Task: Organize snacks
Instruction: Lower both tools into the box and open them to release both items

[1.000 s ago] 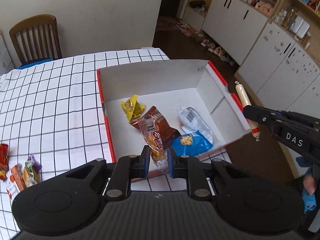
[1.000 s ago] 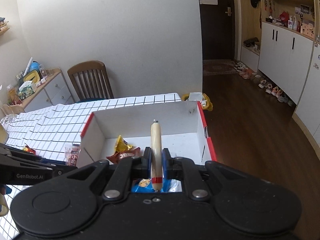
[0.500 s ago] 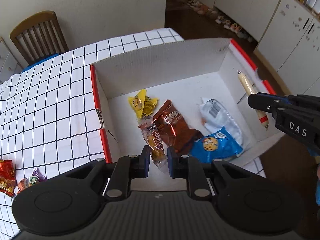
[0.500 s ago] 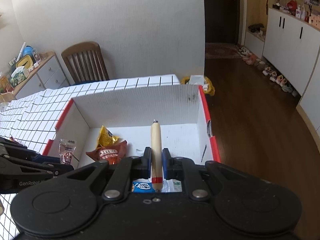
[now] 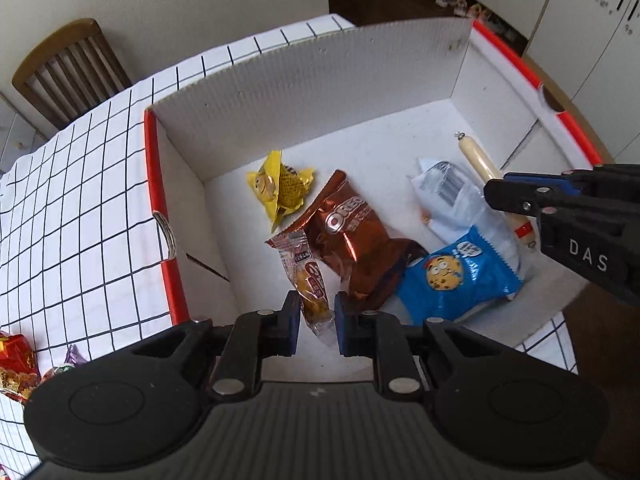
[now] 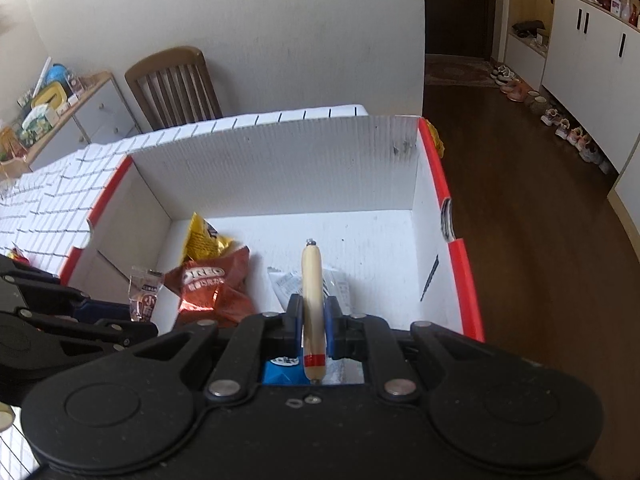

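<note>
Currently both snacks hang over the open box (image 5: 176, 280): small cake packet (image 5: 310, 276) pinched in the left gripper (image 5: 316, 320) at the near-left, sausage stick (image 6: 312, 300) clamped by the right gripper (image 6: 312, 326) above the clear packet (image 5: 444, 196). Best release low over bare floor, far of the Oreo bag (image 5: 348, 228), avoiding pile-ups.
</note>
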A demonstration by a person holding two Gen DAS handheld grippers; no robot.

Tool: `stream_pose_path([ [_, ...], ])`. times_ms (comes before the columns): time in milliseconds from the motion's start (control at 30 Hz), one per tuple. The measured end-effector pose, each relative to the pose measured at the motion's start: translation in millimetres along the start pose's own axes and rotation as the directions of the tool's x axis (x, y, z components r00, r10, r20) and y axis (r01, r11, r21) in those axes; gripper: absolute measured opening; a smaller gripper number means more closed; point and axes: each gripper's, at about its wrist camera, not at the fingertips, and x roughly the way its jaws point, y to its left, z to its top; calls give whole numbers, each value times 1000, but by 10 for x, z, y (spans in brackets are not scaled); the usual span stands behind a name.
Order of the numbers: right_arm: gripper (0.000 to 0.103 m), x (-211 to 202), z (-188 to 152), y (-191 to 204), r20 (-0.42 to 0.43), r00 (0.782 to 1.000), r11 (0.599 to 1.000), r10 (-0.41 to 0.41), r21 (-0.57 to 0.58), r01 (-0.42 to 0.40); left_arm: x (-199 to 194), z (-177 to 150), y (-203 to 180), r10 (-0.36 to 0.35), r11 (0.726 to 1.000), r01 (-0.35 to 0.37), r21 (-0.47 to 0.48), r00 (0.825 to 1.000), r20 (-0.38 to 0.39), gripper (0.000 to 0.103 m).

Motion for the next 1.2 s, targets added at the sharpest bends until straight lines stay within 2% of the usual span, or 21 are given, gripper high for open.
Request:
stream_pose_path([
  [300,18,62,-41,-9,-24,1000,1000,-3,-26,2,132,23,-58,15,1000,-13,20,998,-54,18],
  [467,20,21,-45,-16,-14,1000,1000,0,-30,-1,149,20,-75,20,999,-18,29,998,-56,18],
  [633,30,-40,-55,-14,-2,1000,999,6,-38,-6,134,25,-74,5,1000,-4,16,998,-61,19],
  [933,45,-251,-61,7,39,999,999,0,-46,2,-7,-29,13,-49,998,48,-29,998,-30,20],
  [1200,55,-498,-74,88,82,997,999,-9,-41,12,-288,-127,132,-111,991,114,-68,993,46,20],
])
